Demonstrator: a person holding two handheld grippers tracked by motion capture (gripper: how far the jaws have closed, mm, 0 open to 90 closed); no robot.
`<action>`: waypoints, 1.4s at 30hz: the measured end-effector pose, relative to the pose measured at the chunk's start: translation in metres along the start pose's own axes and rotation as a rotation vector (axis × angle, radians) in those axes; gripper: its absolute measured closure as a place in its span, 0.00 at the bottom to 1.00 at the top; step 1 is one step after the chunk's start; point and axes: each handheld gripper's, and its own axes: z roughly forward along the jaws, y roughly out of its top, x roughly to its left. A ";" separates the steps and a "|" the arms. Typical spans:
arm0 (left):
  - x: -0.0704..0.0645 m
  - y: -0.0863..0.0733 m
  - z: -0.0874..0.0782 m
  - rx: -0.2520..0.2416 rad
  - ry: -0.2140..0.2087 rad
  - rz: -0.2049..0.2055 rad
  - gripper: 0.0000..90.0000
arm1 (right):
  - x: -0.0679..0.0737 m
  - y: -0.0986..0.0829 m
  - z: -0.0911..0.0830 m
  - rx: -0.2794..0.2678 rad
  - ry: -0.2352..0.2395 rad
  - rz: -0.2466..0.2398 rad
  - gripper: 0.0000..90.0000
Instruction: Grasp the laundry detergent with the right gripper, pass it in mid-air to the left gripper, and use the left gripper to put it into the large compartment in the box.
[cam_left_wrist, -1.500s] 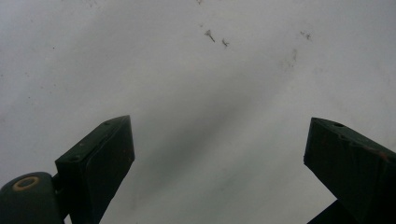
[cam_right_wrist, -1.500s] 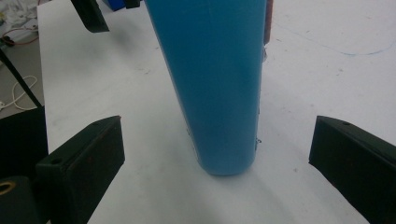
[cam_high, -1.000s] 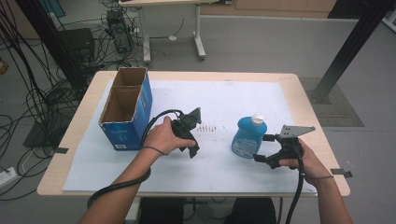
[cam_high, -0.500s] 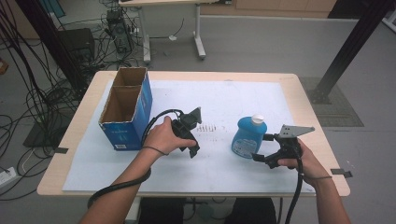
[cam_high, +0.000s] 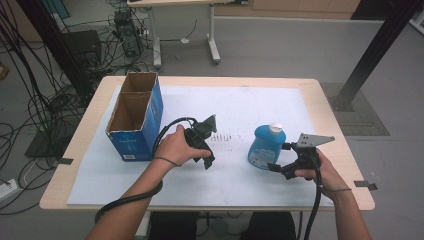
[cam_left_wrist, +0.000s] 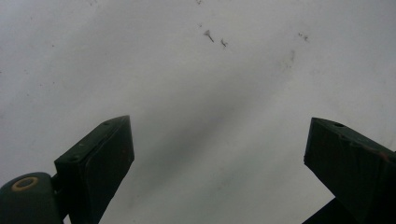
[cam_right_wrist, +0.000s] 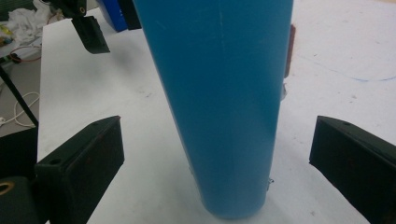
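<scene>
A blue bottle (cam_high: 266, 145) with a white cap stands upright on the white sheet, right of centre. My right gripper (cam_high: 278, 157) is open just to its right, jaws level with the bottle's lower half. In the right gripper view the bottle (cam_right_wrist: 223, 98) stands between the two wide-apart jaws without touching either; the gripper (cam_right_wrist: 219, 154) holds nothing. My left gripper (cam_high: 209, 150) hovers over the sheet near the middle, pointing down. In the left gripper view the gripper (cam_left_wrist: 219, 144) is open over bare white sheet.
An open blue cardboard box (cam_high: 134, 117) with two compartments stands at the table's left. The white sheet (cam_high: 250, 100) covers most of the wooden table (cam_high: 320, 90). Small dark marks (cam_high: 225, 136) dot the sheet between the grippers. Cables and desk legs lie on the floor beyond.
</scene>
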 end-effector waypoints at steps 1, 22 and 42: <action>0.000 0.000 0.000 -0.002 -0.002 0.000 0.10 | 0.000 0.000 0.001 0.001 0.000 0.001 0.03; 0.002 -0.001 0.002 0.001 -0.012 -0.012 0.09 | -0.001 -0.002 0.014 -0.020 0.000 -0.030 0.04; 0.004 -0.005 0.003 0.003 -0.011 -0.026 0.09 | -0.001 -0.019 0.025 -0.137 0.004 -0.031 0.04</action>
